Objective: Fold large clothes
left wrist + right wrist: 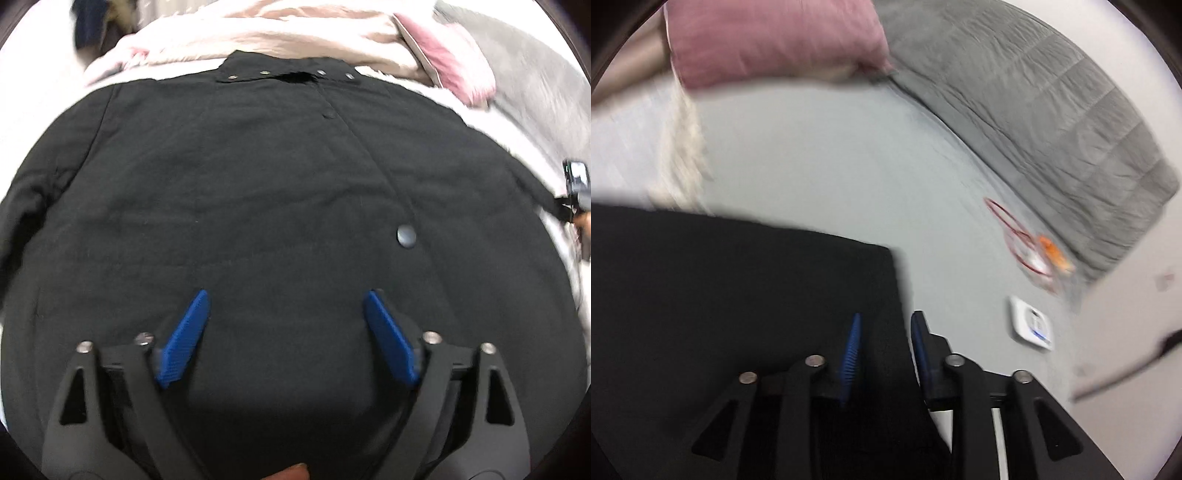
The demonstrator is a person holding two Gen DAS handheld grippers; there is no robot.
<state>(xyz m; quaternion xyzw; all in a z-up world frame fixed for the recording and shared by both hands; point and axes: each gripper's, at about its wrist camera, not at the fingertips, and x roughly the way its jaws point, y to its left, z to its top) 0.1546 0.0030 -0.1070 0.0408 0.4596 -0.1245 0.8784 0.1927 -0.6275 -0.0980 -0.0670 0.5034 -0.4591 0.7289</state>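
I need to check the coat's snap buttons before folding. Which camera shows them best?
The left wrist view: the black coat lies spread out, with the collar snaps and one front snap visible. The right wrist view shows only a plain corner of the coat, no snaps.

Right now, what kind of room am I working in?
Most likely a bedroom: the black coat lies spread on a bed with a pale sheet, a grey quilted comforter is pushed to one side, and a pink pillow sits at the far end.
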